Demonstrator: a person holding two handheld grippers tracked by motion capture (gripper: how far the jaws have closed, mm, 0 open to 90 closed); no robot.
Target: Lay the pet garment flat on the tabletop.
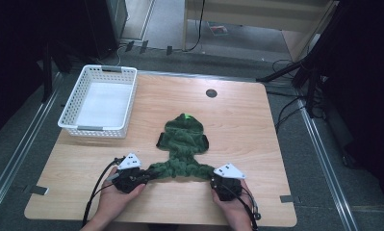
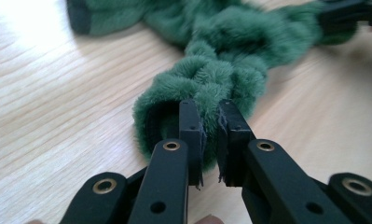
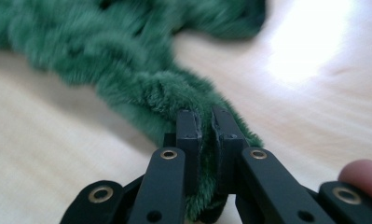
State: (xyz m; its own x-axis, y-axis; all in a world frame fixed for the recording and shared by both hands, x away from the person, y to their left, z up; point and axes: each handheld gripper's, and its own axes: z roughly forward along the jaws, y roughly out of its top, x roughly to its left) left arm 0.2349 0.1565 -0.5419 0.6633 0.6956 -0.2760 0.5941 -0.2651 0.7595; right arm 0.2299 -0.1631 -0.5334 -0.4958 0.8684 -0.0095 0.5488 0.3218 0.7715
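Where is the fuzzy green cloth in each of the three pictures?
High view: the fuzzy green cloth lies mid-table, its near corners reaching both grippers.
Left gripper view: it runs from the top down to the middle, where the jaws pinch its edge.
Right gripper view: it stretches from the upper left to the bottom middle, clamped between the jaws.
Shared landmark: the wooden table under it.

The high view looks forward and down over the whole surface (image 1: 237, 96), while both claw-mounted views sit close, sharing the green cloth (image 2: 221, 70).
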